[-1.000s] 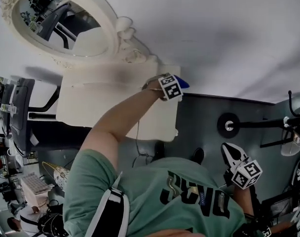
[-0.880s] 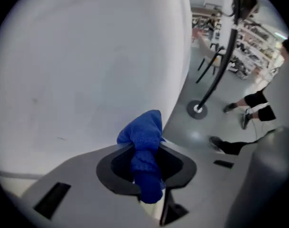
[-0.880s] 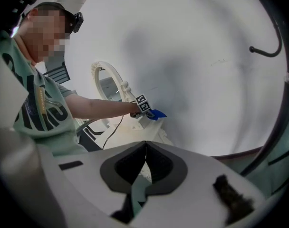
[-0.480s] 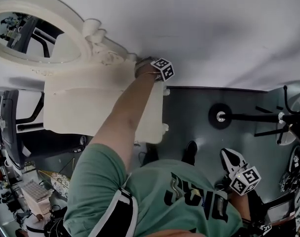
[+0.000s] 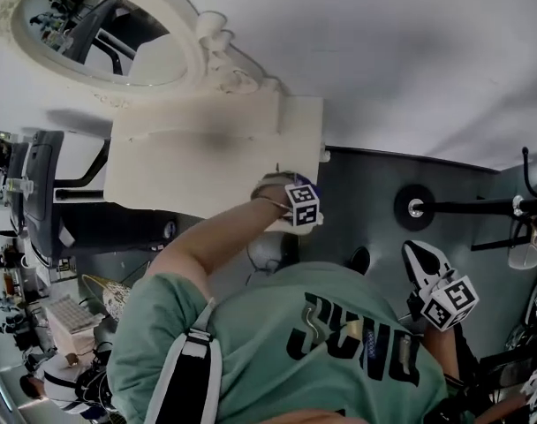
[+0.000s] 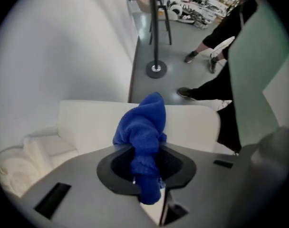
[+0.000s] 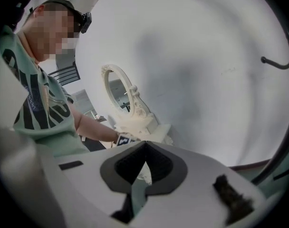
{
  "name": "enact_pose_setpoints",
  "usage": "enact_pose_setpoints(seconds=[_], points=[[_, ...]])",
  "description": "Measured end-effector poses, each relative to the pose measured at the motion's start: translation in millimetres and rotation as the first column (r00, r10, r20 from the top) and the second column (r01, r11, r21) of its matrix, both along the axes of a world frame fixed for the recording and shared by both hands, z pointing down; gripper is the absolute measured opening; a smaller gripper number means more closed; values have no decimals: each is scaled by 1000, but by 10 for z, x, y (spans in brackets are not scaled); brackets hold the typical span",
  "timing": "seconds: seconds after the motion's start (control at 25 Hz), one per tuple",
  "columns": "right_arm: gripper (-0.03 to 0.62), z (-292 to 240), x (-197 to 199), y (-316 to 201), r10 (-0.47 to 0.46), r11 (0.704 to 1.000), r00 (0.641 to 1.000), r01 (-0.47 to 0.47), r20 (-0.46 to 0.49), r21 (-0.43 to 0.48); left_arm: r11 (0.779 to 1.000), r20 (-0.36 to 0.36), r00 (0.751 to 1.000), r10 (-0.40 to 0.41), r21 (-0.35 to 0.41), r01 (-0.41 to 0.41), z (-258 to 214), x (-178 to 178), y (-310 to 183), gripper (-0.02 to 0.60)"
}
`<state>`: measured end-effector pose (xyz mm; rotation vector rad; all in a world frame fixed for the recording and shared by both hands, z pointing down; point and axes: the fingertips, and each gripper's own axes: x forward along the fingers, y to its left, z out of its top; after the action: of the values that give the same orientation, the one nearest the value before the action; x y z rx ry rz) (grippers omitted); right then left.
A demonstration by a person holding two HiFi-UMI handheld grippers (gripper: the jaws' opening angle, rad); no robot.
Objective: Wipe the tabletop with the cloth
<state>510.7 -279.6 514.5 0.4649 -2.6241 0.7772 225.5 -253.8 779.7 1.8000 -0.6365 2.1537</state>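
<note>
Blue cloth (image 6: 143,122) clamped bunched in the left gripper (image 6: 147,172), held over the cream tabletop (image 6: 87,122), contact not discernible, right gripper (image 7: 144,148) held low at the right, jaws pressed together on nothing, oval mirror (image 5: 101,34) far left.

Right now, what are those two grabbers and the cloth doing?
Left gripper shut on blue cloth, over white tabletop. Right gripper shut, empty. Oval mirror at tabletop's back.

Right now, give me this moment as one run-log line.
left gripper: shut on blue fluffy cloth, above cream tabletop | right gripper: jaws together, empty
</note>
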Motion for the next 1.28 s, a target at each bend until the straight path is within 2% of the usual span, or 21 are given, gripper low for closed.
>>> enact_pose_setpoints(seconds=[0.16, 0.28, 0.32, 0.36, 0.44, 0.48, 0.56, 0.72, 0.8, 0.92, 1.0, 1.08, 1.16, 1.28], points=[[12, -76, -132, 37, -33, 999, 999, 32, 24, 23, 996, -143, 990, 5, -85, -17, -217, 453, 1230, 95], [12, -108, -194, 74, -48, 998, 999, 47, 24, 34, 984, -229, 972, -51, -177, 10, -219, 611, 1656, 97], [12, -112, -200, 82, -46, 998, 999, 45, 24, 37, 984, -249, 966, -69, -176, 25, -232, 616, 1645, 97], [12, -107, -193, 85, -41, 998, 999, 40, 26, 38, 988, -267, 960, -86, -145, 49, -271, 591, 1506, 98], [12, -75, -132, 81, -24, 999, 1000, 23, 20, 36, 994, -289, 952, -106, -2, 110, -433, 455, 829, 98], [12, -52, -80, 81, -10, 999, 1000, 10, 10, 31, 987, -289, 952, -101, 93, 133, -539, 359, 343, 98], [12, 5, 49, 95, 27, 1000, 999, -27, -21, 13, 953, -281, 954, -108, 242, 180, -697, 158, -660, 98], [12, 116, 304, 101, 97, 995, 992, -99, -79, -19, 883, -265, 937, -229, 349, 315, -707, -233, -2186, 100], [12, 172, 464, 89, 133, 990, 986, -137, -103, -33, 867, -216, 939, -269, 370, 333, -616, -398, -2631, 100], [12, 246, 686, 62, 180, 981, 975, -188, -130, -53, 870, -141, 936, -323, 345, 352, -340, -594, -2877, 100], [12, 304, 779, 34, 195, 976, 971, -206, -138, -67, 872, -130, 929, -346, 322, 369, -164, -638, -2904, 100], [12, 370, 829, -3, 195, 975, 970, -207, -143, -74, 876, -119, 935, -334, 327, 354, -89, -603, -2890, 100], [12, 416, 832, -18, 176, 979, 975, -188, -137, -78, 904, -100, 958, -270, 315, 288, -64, -416, -2715, 100], [12, 405, 781, 12, 125, 989, 987, -133, -100, -72, 966, -126, 982, -139, 200, 162, 230, 220, -1841, 100]])
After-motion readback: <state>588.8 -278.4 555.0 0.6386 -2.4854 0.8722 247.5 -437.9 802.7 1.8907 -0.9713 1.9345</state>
